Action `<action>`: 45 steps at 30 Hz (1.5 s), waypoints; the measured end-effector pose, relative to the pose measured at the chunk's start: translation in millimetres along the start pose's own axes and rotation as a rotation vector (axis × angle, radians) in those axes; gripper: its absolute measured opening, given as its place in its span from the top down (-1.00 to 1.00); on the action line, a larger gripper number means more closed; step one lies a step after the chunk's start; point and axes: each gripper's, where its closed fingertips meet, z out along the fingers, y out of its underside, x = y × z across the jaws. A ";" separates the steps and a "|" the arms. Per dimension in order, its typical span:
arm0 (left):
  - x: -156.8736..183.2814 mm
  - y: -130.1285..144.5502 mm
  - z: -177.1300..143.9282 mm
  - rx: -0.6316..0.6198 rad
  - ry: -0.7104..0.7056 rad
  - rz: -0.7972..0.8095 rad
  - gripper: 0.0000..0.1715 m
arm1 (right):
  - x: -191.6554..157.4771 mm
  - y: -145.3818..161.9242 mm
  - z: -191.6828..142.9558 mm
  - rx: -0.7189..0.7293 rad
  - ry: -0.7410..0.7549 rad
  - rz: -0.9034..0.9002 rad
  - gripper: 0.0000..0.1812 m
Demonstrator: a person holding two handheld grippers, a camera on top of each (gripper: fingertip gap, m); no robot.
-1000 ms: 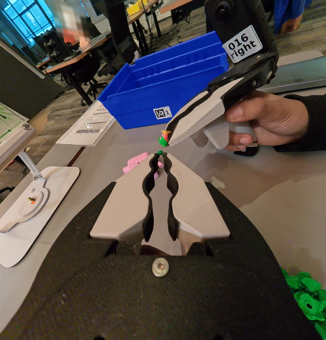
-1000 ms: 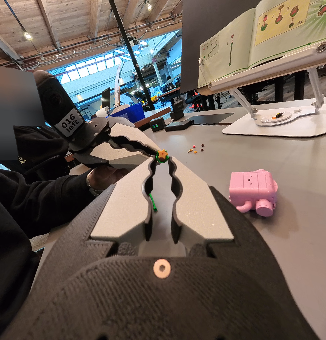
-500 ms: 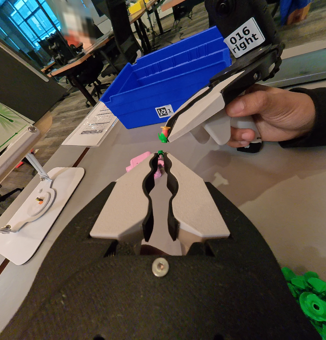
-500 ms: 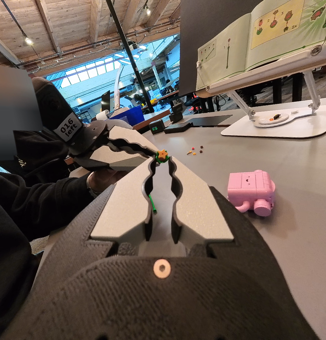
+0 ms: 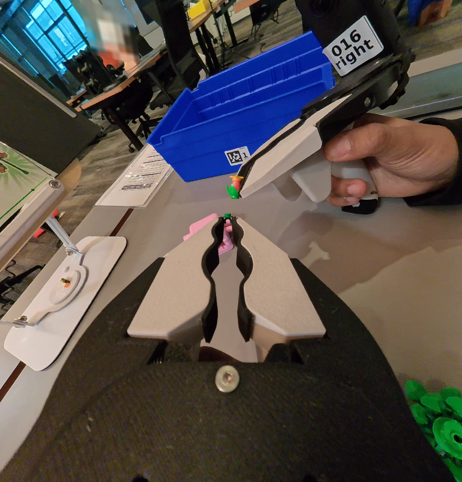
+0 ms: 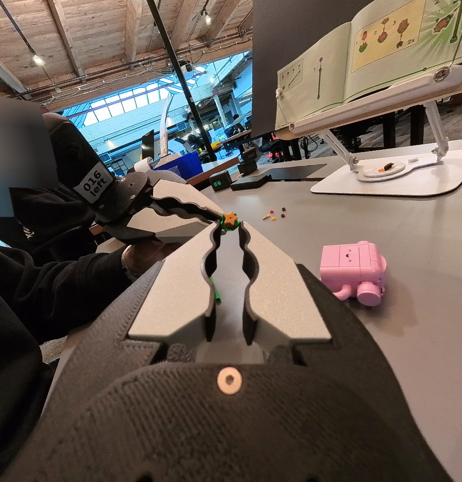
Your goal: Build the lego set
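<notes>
My left gripper (image 5: 228, 221) is shut on a thin green stem (image 5: 227, 215), whose top pokes out at the fingertips. In the right wrist view the stem's lower end (image 6: 216, 292) hangs below the left gripper (image 6: 216, 221). My right gripper (image 6: 230, 226) is shut on a small flower piece (image 6: 230, 219) with a green base and an orange star top. In the left wrist view the right gripper (image 5: 241, 188) holds the flower (image 5: 233, 185) just above the stem's top, a small gap apart.
A pink block model (image 6: 352, 271) lies on the grey table right of the grippers. Behind stand a blue bin (image 5: 250, 112), a laminated sheet (image 5: 144, 180) and a booklet stand (image 6: 396, 182) with the open booklet (image 6: 381, 60). Tiny loose pieces (image 6: 274, 215) and green leaves (image 5: 446, 422) lie about. Only a small space, under 4 cm, lies between the two pairs of fingers.
Both grippers keep their hold. The flower has drifted slightly up from the stem's top, and both views have shifted a little.
</notes>
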 end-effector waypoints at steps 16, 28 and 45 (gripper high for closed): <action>-2.6 2.1 -0.4 0.007 -0.007 -0.009 0.94 | 0.1 7.1 2.8 -0.053 0.044 -0.084 0.87; -1.9 5.5 0.8 -0.004 -0.008 -0.001 0.94 | 5.0 11.1 3.9 -0.078 0.086 -0.097 0.87; -20.4 26.9 -0.3 -0.048 -0.044 -0.047 0.94 | 51.6 98.8 -12.7 -0.768 0.497 -0.298 0.87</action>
